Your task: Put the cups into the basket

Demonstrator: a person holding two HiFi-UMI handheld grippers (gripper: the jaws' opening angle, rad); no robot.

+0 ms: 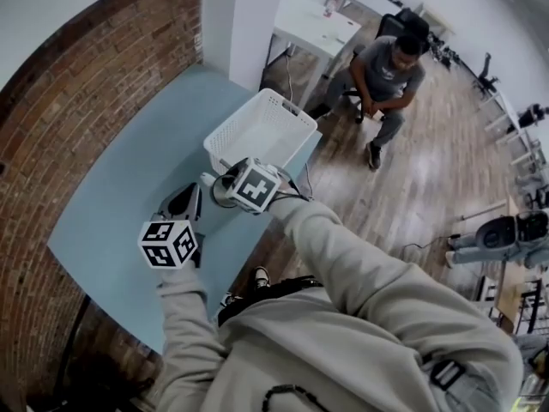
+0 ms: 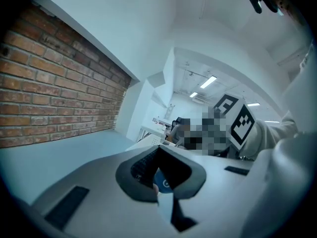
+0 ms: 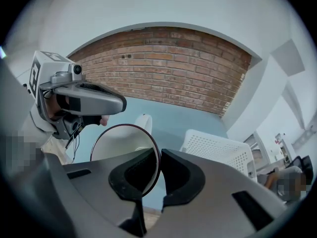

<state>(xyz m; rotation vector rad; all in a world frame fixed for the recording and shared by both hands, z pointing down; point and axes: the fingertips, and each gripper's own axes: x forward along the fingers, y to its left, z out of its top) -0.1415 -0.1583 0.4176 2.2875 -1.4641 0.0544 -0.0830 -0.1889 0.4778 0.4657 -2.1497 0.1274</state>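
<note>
My right gripper (image 3: 157,175) is shut on the dark-edged rim of a white cup (image 3: 121,142), which hangs tilted above the light-blue table (image 1: 129,187). In the head view this cup (image 1: 220,197) shows just below the white perforated basket (image 1: 262,127), beside the right gripper (image 1: 230,189). The basket (image 3: 218,150) lies to the right of the cup, and I see nothing inside it. My left gripper (image 1: 190,197) hovers close on the cup's left; it is the left gripper (image 3: 84,100) in the right gripper view. Between the jaws of the left gripper (image 2: 161,165) a small blue thing (image 2: 163,181) shows; grip unclear.
A brick wall (image 1: 77,93) runs along the table's left side. A white pillar (image 1: 244,15) stands behind the basket. A person (image 1: 382,71) sits on a chair on the wooden floor beyond the table's right edge, near a white desk (image 1: 313,28).
</note>
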